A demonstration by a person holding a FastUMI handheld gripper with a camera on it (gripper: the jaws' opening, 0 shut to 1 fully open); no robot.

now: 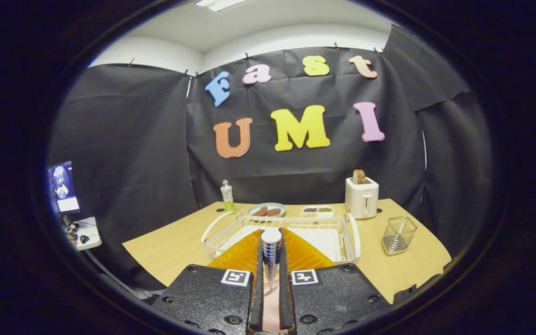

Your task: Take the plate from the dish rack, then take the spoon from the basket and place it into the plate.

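My gripper (271, 238) is shut on a spoon (271, 253) with a blue-and-white striped handle. The spoon stands between the two orange fingers (244, 253), and its rounded end reaches just past their tips. Low between the finger bases a pale pink surface (270, 312) shows; I cannot tell whether it is the plate. The white wire dish rack (349, 232) lies on the wooden table just beyond the fingers, and its visible part holds nothing. The small wire basket (398, 235) stands to the right of the rack, looking empty.
A white toaster (362, 197) with toast in it stands behind the rack on the right. Along the table's back edge are a green-capped bottle (227, 195), a green plate with sausages (266, 210) and a small divided tray (317, 211). A monitor (62, 186) sits far left.
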